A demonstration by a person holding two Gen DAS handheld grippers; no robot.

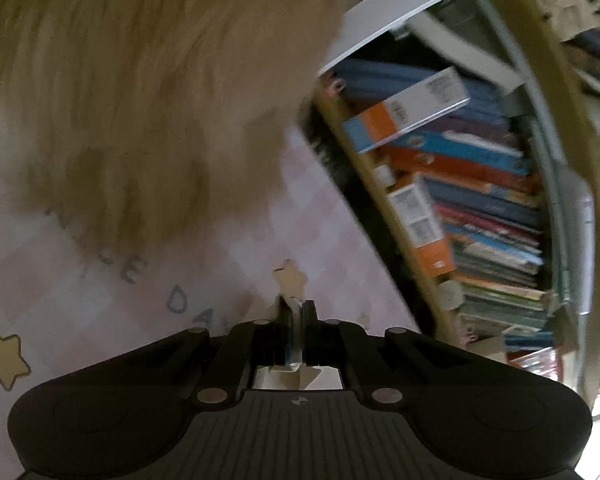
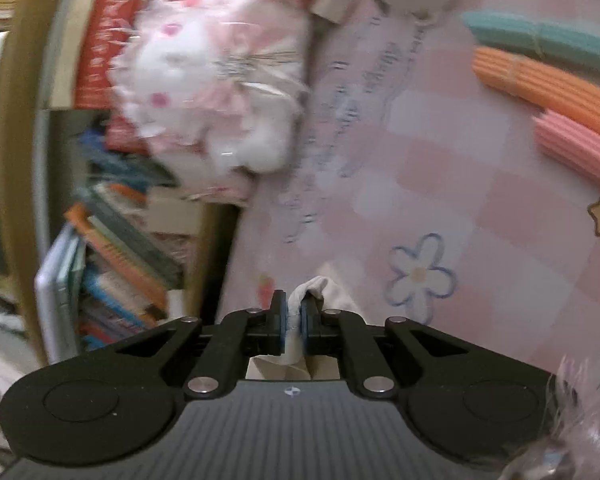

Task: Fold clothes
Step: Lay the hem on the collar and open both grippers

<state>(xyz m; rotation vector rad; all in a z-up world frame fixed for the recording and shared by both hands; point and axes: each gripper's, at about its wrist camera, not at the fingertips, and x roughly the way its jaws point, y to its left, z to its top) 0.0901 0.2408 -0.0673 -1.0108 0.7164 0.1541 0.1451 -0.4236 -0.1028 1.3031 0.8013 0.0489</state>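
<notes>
A tan garment (image 1: 140, 92), blurred by motion, hangs over the pink checked bedspread (image 1: 100, 300) in the upper left of the left wrist view. My left gripper (image 1: 296, 312) is shut on a thin pale edge of cloth between its pads. In the right wrist view my right gripper (image 2: 294, 312) is shut on a cream fold of the garment (image 2: 312, 288) that bulges up between the blue pads, just above the pink bedspread (image 2: 440, 184).
A bookshelf (image 1: 460, 208) packed with books and boxes stands past the bed's edge. A white and pink plush toy (image 2: 212, 84) lies at the bed's far left. A knitted rainbow (image 2: 560, 88) lies at the right. Books (image 2: 120, 264) stand left of the bed.
</notes>
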